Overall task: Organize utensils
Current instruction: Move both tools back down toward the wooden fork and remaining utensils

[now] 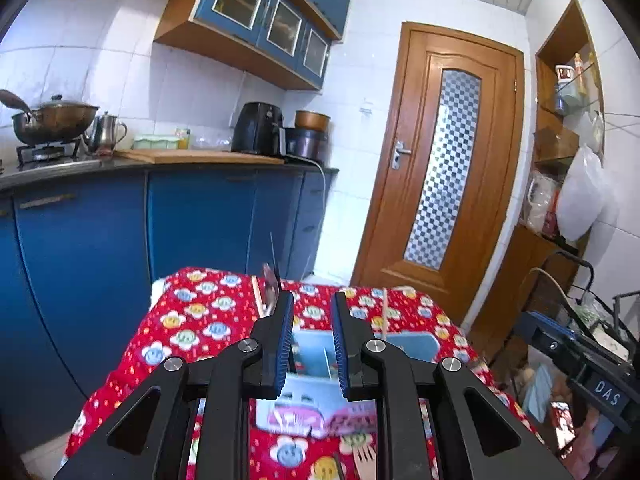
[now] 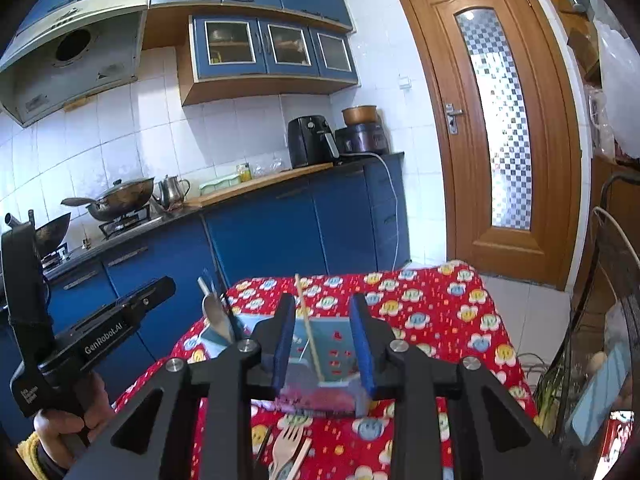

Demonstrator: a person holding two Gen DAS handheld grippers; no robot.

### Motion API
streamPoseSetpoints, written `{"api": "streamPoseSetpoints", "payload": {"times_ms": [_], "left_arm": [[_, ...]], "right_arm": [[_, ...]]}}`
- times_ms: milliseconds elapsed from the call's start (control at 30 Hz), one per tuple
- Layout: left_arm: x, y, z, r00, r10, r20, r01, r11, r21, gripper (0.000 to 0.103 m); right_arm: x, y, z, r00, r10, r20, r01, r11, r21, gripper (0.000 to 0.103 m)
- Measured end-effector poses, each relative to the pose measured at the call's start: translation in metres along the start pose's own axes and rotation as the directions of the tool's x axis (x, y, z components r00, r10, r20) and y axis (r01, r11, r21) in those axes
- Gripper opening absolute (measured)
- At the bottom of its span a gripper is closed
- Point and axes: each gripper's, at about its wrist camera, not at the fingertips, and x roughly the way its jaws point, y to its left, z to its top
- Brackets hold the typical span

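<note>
Wooden fork on the table just below the empty, parted right hand-held gripper.

Both grippers — black frames, blue ribbed pads, silver screws — one lettered "GenRobot.AI"; yellow sleeve.

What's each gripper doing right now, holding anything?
Left gripper: open, holding nothing.
Right gripper: open, holding nothing; chopstick stands beyond it.

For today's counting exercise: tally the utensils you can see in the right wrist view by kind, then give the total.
Spoon: 1
Chopstick: 1
Fork: 1
Total: 3
</note>
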Motion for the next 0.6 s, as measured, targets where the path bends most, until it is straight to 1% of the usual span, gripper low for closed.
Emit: {"api": "streamPoseSetpoints", "payload": {"times_ms": [133,300,500,600], "left_arm": [[-0.012,-0.004,-0.009,0.999,-0.005,-0.032,0.006,1.0,0.012,0.019],[-0.024,-0.008,-0.022,0.995,-0.036,-0.09,0.038,0.999,0.017,0.019],[-0.029,-0.013,-0.038,0.985,-0.051,-0.162,0.057,0.998,0.033,0.019],[-0.029,-0.013,-0.049,0.977,-0.058,-0.207,0.065,0.998,0.027,0.019]], "right_arm": [[-0.009,0.001,-0.012,1.0,0.017,-0.025,-0.016,1.0,0.022,0.031],[-0.021,0.005,-0.027,0.998,0.022,-0.054,-0.02,0.999,0.031,0.033],[-0.029,0.004,-0.047,0.994,0.035,-0.103,-0.031,0.999,0.043,0.035],[-0.03,0.002,-0.058,0.991,0.035,-0.129,-0.028,0.998,0.052,0.036]]}}
